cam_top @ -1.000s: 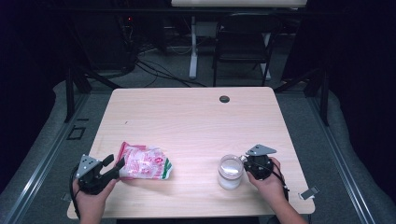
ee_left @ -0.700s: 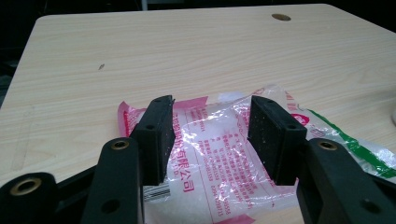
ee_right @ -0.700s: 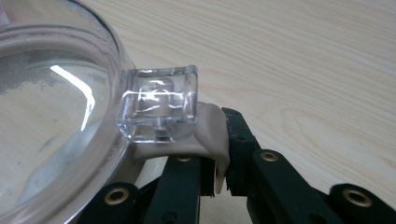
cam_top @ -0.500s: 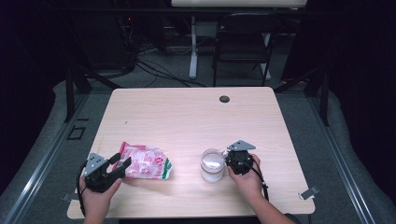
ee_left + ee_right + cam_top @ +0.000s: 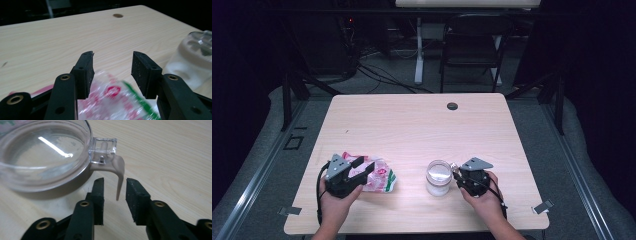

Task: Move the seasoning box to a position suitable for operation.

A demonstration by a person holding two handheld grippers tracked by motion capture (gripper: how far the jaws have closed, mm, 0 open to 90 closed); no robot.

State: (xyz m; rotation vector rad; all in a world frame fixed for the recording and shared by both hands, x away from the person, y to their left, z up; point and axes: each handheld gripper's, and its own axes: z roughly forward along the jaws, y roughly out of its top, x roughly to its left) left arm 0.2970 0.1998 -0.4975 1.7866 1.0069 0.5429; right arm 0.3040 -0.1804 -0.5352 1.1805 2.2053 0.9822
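In the left gripper view, the plastic bag is blurred and cut off by the bottom edge, so its print cannot be read. The jar is cut off at the right edge there. In the right gripper view, the jar's lid is cut off at the top and left edges.

Two matte black two-jaw grippers are seen, each topped by a grey three-cornered plate, fitted with brass-ringed screw holes, speckled rectangular pads and black cables.
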